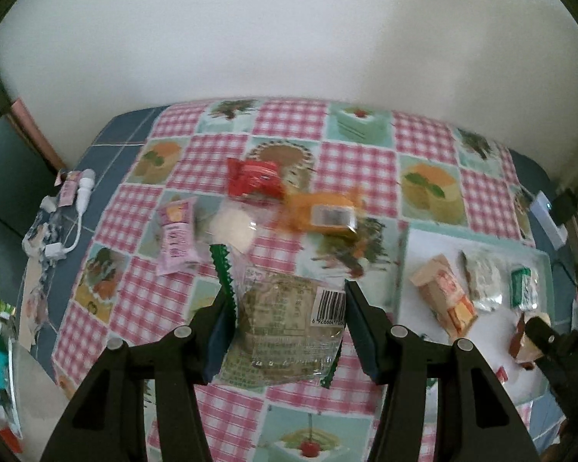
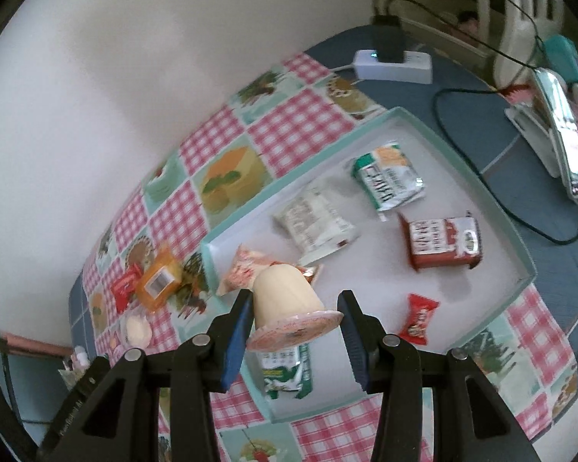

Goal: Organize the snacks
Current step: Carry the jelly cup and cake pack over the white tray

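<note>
Both tongs are loaded: the left gripper [image 1: 287, 327] has its jaws partly closed on a clear packet with green zigzag ends [image 1: 281, 331], carried above the checked tablecloth [image 1: 358, 161], and the right gripper [image 2: 294, 331] is pinched on a cream pudding cup [image 2: 289, 304], tipped on its side over the near corner of the tray [image 2: 512, 238]. Judging by what lies where, the sorting looks roughly half done. Already in the tray are a green and white packet [image 2: 389, 181], a pale packet [image 2: 314, 223], a brown-red packet [image 2: 443, 244], a small red candy [image 2: 420, 319], an orange-pink packet [image 2: 242, 269] and a green carton [image 2: 289, 373]. Out on the cloth are a red packet [image 1: 254, 177], an orange packet [image 1: 323, 213], a pink packet [image 1: 175, 238] and a round white snack [image 1: 231, 227]. Little writing reads: the held packet shows a barcode with digits starting 6 92660, its other print too blurred; the tray labels are too smeared to name a brand.
</note>
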